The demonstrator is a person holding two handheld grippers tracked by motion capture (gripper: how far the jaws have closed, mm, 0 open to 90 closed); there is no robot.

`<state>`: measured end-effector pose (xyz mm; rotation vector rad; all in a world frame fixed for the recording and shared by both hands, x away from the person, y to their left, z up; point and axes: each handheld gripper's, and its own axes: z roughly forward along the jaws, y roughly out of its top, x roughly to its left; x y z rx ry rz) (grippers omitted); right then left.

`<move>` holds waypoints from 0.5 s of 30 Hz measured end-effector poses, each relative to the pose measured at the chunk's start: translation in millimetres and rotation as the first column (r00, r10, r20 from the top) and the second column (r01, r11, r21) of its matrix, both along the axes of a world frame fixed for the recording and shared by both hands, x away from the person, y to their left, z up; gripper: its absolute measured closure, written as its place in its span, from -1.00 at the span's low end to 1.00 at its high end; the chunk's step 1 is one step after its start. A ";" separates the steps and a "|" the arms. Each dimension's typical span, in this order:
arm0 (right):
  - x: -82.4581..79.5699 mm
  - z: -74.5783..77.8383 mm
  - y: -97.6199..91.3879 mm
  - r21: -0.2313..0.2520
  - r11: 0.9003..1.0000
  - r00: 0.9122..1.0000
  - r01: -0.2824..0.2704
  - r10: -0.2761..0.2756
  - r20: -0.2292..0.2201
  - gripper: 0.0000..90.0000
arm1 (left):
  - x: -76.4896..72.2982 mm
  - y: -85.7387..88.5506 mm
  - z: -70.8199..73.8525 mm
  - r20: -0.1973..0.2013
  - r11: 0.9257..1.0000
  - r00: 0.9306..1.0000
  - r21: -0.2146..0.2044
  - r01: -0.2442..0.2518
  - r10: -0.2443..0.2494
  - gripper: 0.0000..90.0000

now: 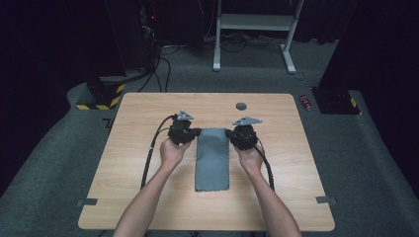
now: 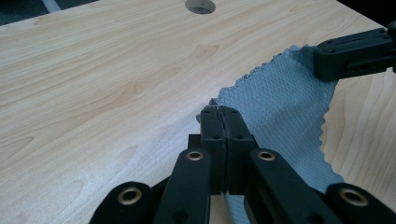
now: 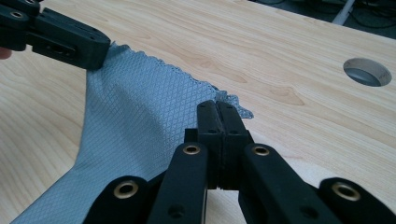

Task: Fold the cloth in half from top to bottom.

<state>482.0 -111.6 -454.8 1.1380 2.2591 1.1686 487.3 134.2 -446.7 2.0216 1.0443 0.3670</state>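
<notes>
Grey waffle-textured cloth [image 1: 212, 159] lies lengthwise mid-desk [image 1: 148, 202]. Left hand-held gripper [image 2: 219, 114] pinches far left corner, right hand-held gripper [image 3: 218, 108] pinches far right corner, both jaws clamped; far edge lifted, likely for folding toward person.

Grey-blue cloth [image 1: 212, 158] with fine diamond weave and zigzag-cut edges. Light wood-grain table [image 1: 148, 197] with a grey-rimmed hole [image 1: 241, 105]. Both grippers, left [image 1: 197, 132] and right [image 1: 228, 133], black with brass rivets and grey top plates. Floor [image 1: 59, 158] dark grey carpet; yellow-black hazard stripes [image 1: 101, 104].
</notes>
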 end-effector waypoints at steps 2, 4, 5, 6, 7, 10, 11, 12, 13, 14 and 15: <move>-2.3 0.4 -0.3 0.004 1.000 1.000 -0.006 0.006 0.004 1.00 | -2.1 -0.1 -0.5 0.004 1.000 1.000 0.003 0.001 -0.001 0.99; -4.3 0.7 -0.2 0.002 1.000 1.000 -0.016 0.016 0.010 0.99 | -4.1 0.5 -1.6 0.001 1.000 1.000 0.004 0.004 -0.004 0.99; -5.0 0.7 0.1 0.000 1.000 1.000 -0.018 0.018 0.009 1.00 | -5.1 1.5 -2.2 0.002 1.000 1.000 0.005 0.006 -0.007 0.99; -5.6 0.5 0.3 -0.004 1.000 1.000 -0.025 0.025 0.008 0.99 | -6.6 1.9 -3.4 -0.005 1.000 1.000 -0.003 0.005 -0.005 0.99; -6.8 -0.2 0.6 -0.004 1.000 1.000 -0.026 0.026 0.005 0.99 | -7.4 2.4 -4.2 -0.005 1.000 1.000 0.001 0.008 -0.008 0.99; -8.8 -3.2 0.8 -0.017 0.999 0.999 -0.037 0.037 0.006 1.00 | -10.4 2.3 -6.5 -0.006 1.000 1.000 -0.001 0.014 -0.014 0.99; -9.5 -4.2 0.8 -0.018 0.999 0.999 -0.036 0.036 0.003 1.00 | -11.2 2.2 -7.2 -0.004 1.000 1.000 0.005 0.016 -0.016 0.99; -9.9 -5.3 0.5 -0.020 0.999 0.999 -0.039 0.039 0.005 0.99 | -12.5 1.6 -8.2 -0.006 1.000 1.000 0.005 0.018 -0.018 0.99; -10.6 -6.3 0.2 -0.018 0.999 0.999 -0.039 0.039 -0.001 0.99 | -13.2 1.7 -8.7 -0.006 1.000 1.000 0.008 0.019 -0.019 0.99; -10.6 -7.1 -0.1 -0.020 0.999 0.999 -0.043 0.043 0.001 1.00 | -14.1 1.5 -9.6 -0.006 1.000 1.000 0.005 0.020 -0.020 0.99; -11.4 -7.7 -0.3 -0.020 0.999 0.999 -0.043 0.042 -0.005 0.99 | -15.6 1.2 -10.7 -0.012 1.000 1.000 0.001 0.020 -0.020 0.99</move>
